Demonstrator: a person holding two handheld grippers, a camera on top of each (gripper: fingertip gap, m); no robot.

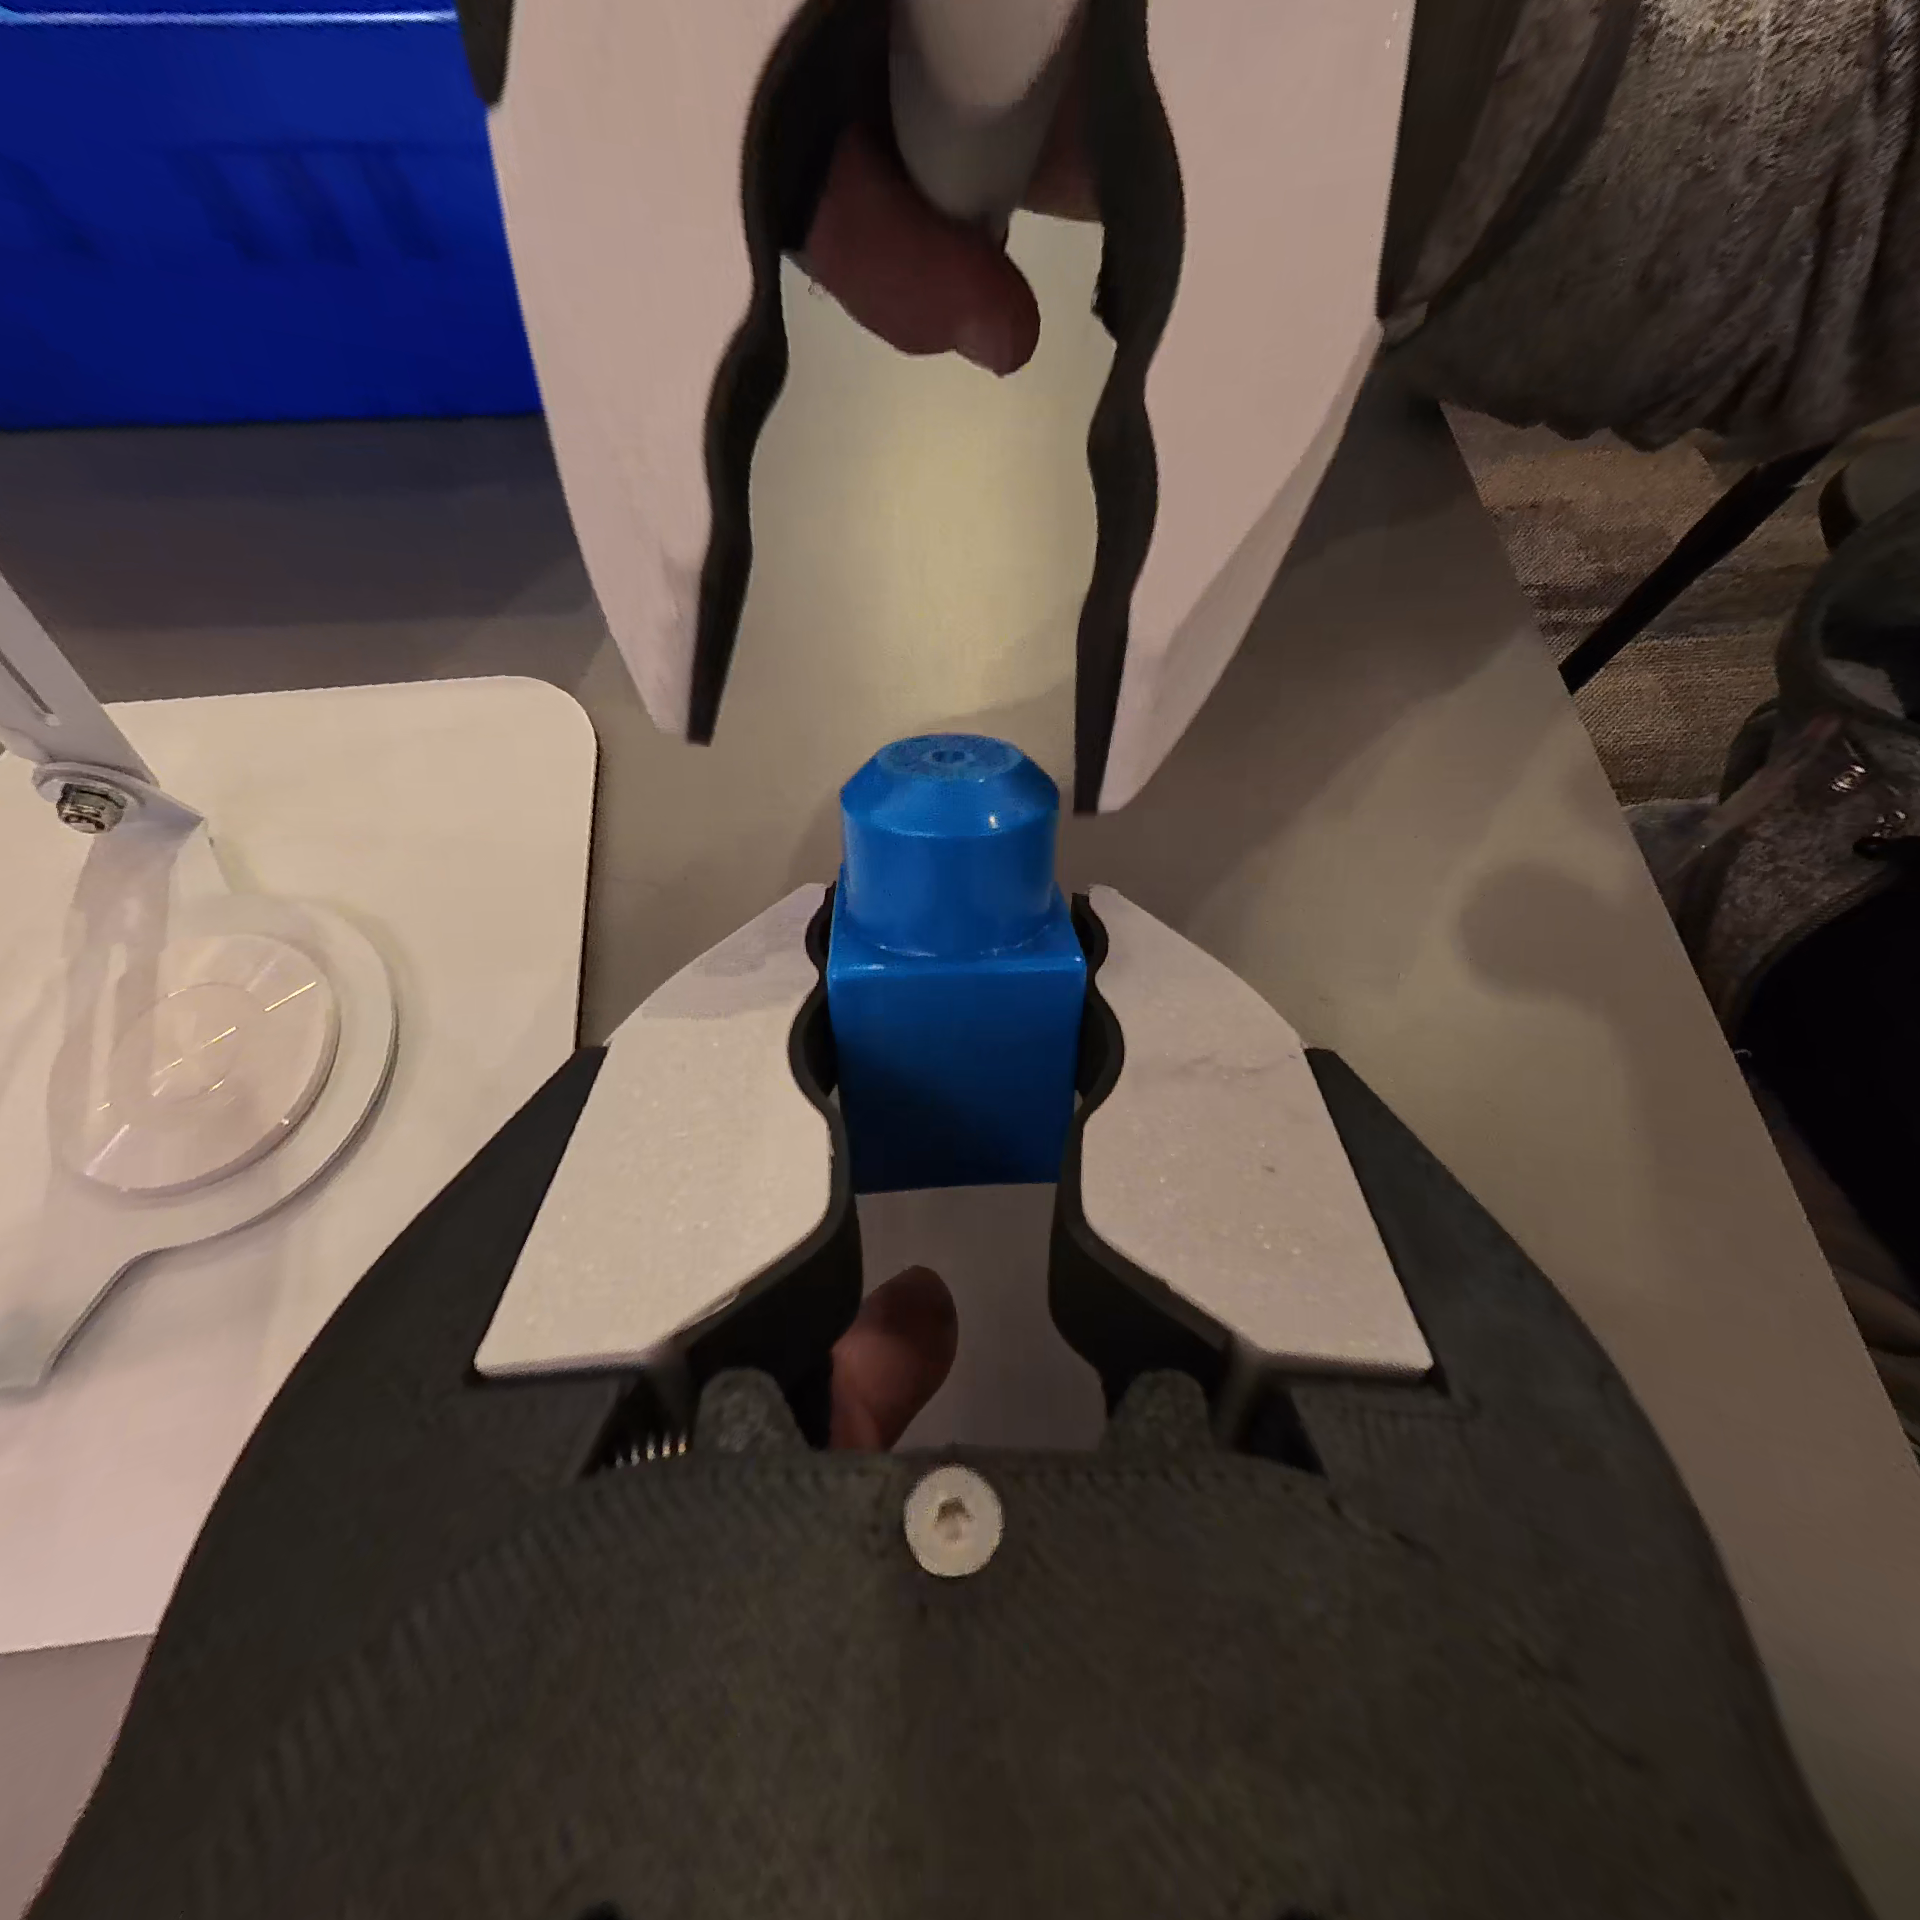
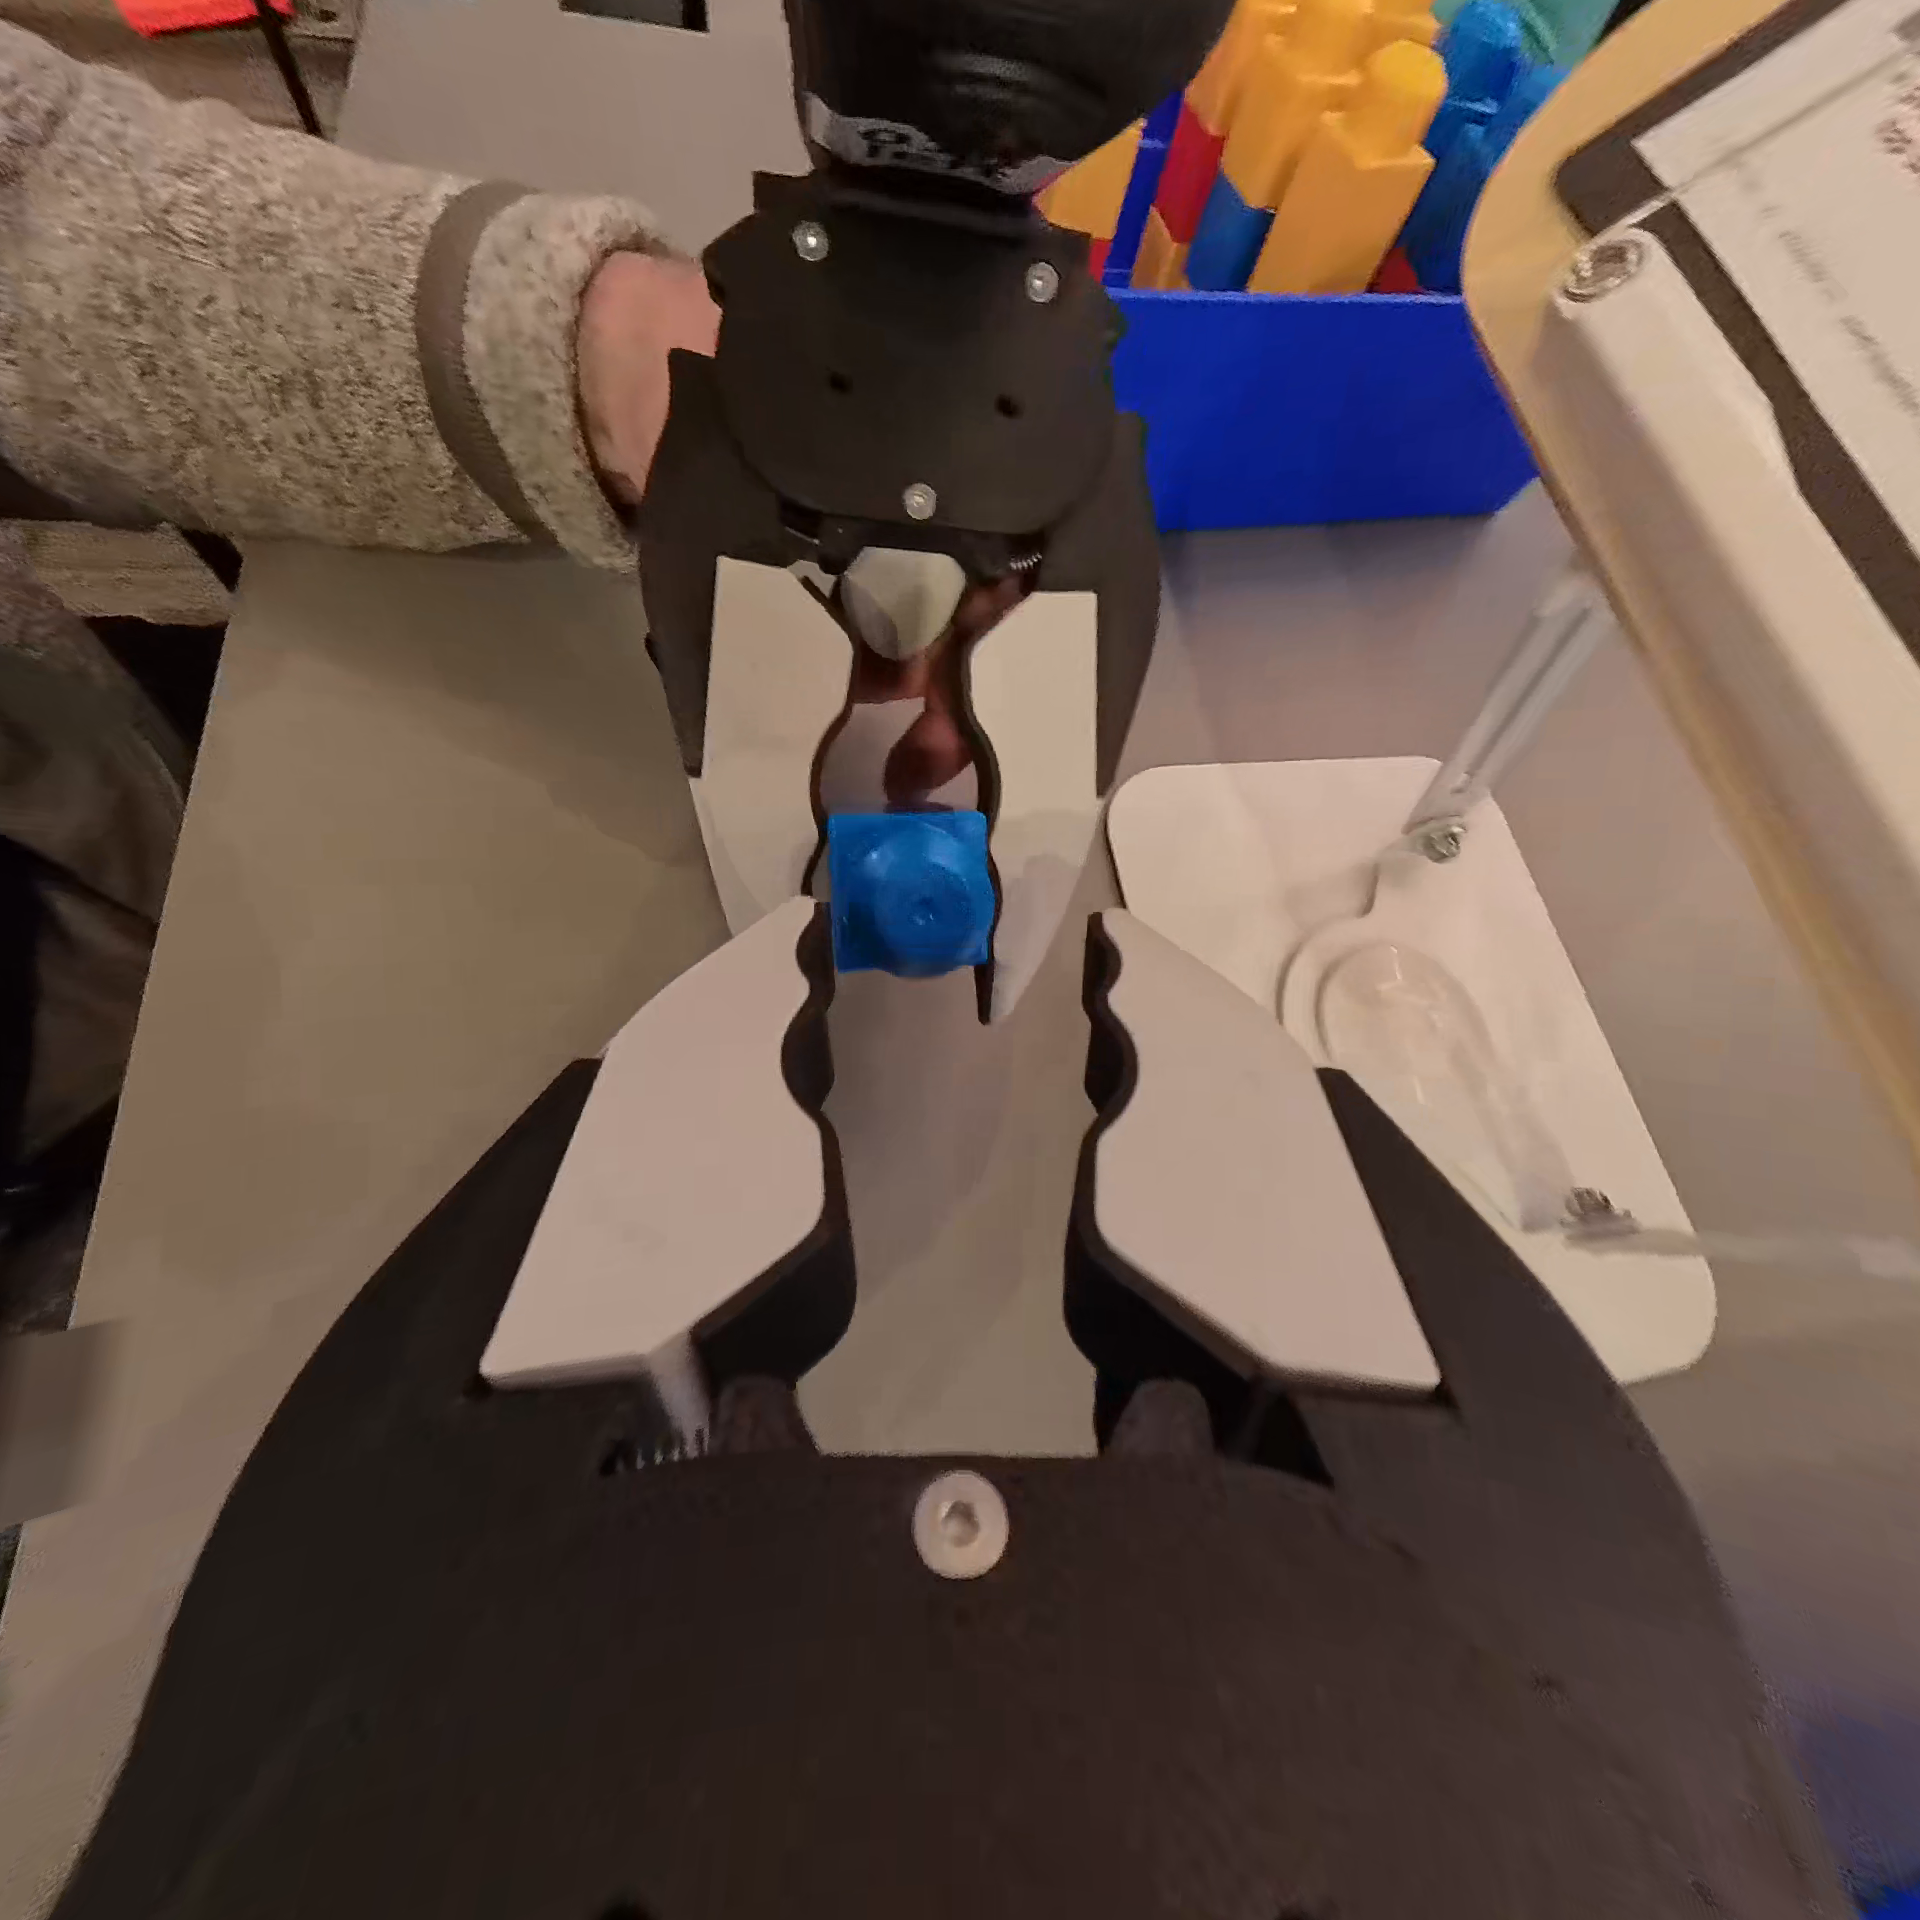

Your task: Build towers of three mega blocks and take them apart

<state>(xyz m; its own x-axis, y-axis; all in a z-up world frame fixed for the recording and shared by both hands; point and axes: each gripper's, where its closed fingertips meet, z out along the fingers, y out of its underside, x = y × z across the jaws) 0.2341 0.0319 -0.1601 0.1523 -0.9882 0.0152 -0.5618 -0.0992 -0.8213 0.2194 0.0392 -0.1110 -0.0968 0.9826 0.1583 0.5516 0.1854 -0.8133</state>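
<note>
My left gripper (image 1: 956, 920) is shut on a single blue mega block (image 1: 951, 1049), with both pads pressed on its square sides and its round stud pointing forward. My right gripper (image 1: 899, 769) faces it from the far side, open and empty, with its fingertips on either side of the stud and not touching it. In the right wrist view my right gripper (image 2: 951, 925) stands open with only bare table between its fingers. The blue block (image 2: 909, 894) sits just beyond its tips, stud towards me, held in the left gripper (image 2: 902, 940).
A blue bin (image 2: 1299, 405) of yellow, blue and red blocks (image 2: 1330, 156) stands at the back. A white stand base (image 1: 312, 935) lies left of the grippers and also shows in the right wrist view (image 2: 1403, 1039). A person's grey sleeve (image 2: 208, 312) reaches in. The table's edge (image 1: 1621, 831) runs along the right. The grippers' ends are close to 5 cm from one another.
</note>
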